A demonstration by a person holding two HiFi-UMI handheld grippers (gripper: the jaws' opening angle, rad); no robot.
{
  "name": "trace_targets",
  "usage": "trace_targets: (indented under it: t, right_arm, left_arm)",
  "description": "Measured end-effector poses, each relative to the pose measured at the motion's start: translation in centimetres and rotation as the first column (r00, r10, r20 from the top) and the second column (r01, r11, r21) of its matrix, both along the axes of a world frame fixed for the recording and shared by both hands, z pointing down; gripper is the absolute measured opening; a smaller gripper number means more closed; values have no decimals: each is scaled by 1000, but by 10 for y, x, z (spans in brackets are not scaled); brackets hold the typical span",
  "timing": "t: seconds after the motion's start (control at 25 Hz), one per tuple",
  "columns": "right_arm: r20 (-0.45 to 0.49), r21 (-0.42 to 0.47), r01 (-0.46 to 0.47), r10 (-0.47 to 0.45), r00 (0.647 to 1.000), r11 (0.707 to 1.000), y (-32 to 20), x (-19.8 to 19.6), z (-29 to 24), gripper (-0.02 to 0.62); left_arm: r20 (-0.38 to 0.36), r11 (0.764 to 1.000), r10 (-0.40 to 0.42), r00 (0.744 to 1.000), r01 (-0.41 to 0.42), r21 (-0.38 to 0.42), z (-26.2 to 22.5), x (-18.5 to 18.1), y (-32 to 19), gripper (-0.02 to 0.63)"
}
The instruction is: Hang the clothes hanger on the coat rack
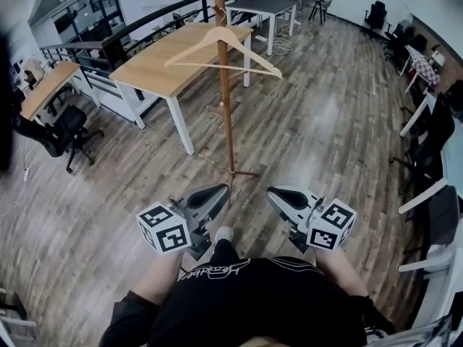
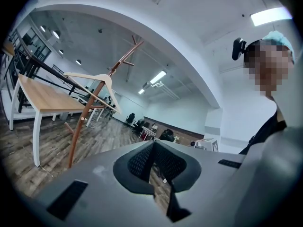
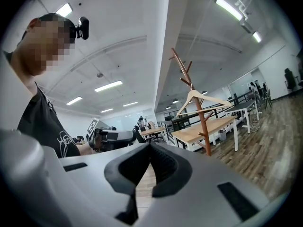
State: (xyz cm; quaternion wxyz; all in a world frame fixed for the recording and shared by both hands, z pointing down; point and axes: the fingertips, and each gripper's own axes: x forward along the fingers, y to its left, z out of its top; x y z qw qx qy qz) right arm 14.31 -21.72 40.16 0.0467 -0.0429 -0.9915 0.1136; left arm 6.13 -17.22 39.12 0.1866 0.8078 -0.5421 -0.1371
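At the 12 o'clock position ahead of the person, in the head view, the coat rack (image 1: 226,100) stands upright on the wooden floor (image 1: 318,136). The hanger (image 1: 249,51) hangs on the upper part of its pole, well apart from both grippers. The hanger's two arms spread toward 9 o'clock and 3 o'clock across the pole, in front of a wooden table (image 1: 166,67). The left gripper (image 1: 221,189) sits at 7 o'clock from the rack's base and the right gripper (image 1: 273,191) at 5 o'clock. Both are held low and close to the person's body, above one shoe (image 1: 224,233). The left gripper view shows the left gripper (image 2: 154,145) with its pads together at the tips and nothing between them. The coat rack (image 2: 83,126) lies at 10 o'clock from the jaws, with the hanger (image 2: 90,77) on one of its pegs. The right gripper view shows the right gripper (image 3: 149,145) likewise closed and empty. The coat rack (image 3: 202,126) lies at 2 o'clock from those jaws, and the hanger (image 3: 208,97) rests against its pole below the topmost pegs.
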Motion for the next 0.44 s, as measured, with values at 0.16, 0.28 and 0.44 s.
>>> trace_targets:
  t: [0.16, 0.28, 0.44]
  right_arm:
    - [0, -5, -10, 10, 1000, 1000, 0, 3, 0, 40]
    - [0, 1, -13, 13, 1000, 1000, -1, 6, -1, 40]
    - [-1, 6, -16, 16, 1000, 1000, -3, 8, -1, 40]
  left_arm:
    - [4, 1000, 19, 1000, -19, -4, -1, 4, -1, 8]
    - [9, 999, 32, 999, -32, -3, -2, 7, -3, 8]
    - [11, 999, 40, 999, -40, -6, -2, 10, -6, 8]
